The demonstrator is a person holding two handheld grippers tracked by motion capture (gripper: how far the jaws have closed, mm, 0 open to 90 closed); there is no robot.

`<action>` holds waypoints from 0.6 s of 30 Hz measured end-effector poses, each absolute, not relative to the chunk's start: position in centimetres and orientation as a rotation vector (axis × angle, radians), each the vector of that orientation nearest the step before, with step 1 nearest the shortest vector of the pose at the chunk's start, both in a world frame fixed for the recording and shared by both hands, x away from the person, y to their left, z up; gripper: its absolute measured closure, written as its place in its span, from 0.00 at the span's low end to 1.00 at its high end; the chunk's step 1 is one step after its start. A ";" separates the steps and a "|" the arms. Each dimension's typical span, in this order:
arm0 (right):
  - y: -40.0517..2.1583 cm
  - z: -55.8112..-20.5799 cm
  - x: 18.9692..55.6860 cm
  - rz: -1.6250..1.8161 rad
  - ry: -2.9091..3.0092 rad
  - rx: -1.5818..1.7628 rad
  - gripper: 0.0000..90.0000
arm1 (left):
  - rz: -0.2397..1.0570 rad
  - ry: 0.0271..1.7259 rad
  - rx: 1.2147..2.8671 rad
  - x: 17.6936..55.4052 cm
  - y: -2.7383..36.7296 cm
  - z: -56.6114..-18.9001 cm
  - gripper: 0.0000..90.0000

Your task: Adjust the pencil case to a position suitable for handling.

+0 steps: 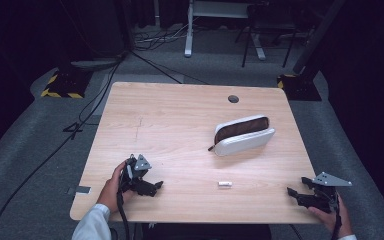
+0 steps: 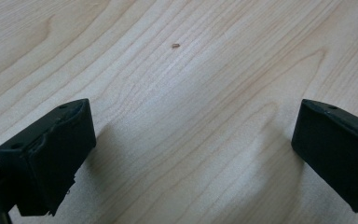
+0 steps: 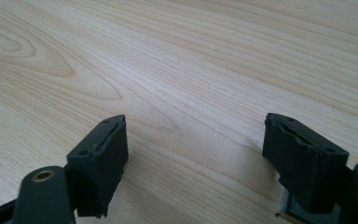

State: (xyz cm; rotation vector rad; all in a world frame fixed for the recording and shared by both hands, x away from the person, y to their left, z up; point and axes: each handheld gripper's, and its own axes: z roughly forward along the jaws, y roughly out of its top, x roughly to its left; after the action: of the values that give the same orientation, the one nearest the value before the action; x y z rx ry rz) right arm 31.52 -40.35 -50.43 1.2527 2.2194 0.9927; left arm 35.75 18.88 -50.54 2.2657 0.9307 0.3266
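Two grippers: left gripper [image 1: 156, 186] near the table's front-left edge, right gripper [image 1: 294, 192] at the front-right corner, well apart from each other.
High view alone: an open white pouch [image 1: 243, 136] with a dark brown inside lies right of the table's middle; a small white piece [image 1: 224, 184] lies nearer the front edge, between the two grippers; a dark round hole [image 1: 233, 99] sits near the far edge of the table [image 1: 180, 115].
Left gripper view: two black jaws spread wide over bare wood grain, nothing between them; a tiny brown speck [image 2: 175, 45] lies on the wood ahead.
Right gripper view: jaws likewise wide apart and empty, low over the wood.
Left hand [image 1: 111, 187]: wrapped round the gripper's body from the left, white sleeve [image 1: 92, 225] at the wrist, jaws pointing right.
Right hand [image 1: 336, 216]: under the gripper's rear, jaws pointing left toward the small white piece.
Nearest thing: the small white piece, apart from both grippers, closer to the left gripper.
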 end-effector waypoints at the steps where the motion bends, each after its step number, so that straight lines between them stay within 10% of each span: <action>1: -40.4 -50.4 31.5 0.993 2.220 1.253 0.25 | 0.326 0.926 2.268 35.8 18.8 -50.5 0.00; 18: -38.1 -50.2 32.0 1.037 2.385 1.065 0.27 | 0.321 0.916 2.268 35.7 18.3 -50.6 0.00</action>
State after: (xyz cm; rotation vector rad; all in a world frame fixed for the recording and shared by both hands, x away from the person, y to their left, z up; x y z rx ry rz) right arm 31.96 -38.13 -50.23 1.0653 2.3846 1.0369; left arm 35.73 18.33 -50.56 2.2679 0.9159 0.3207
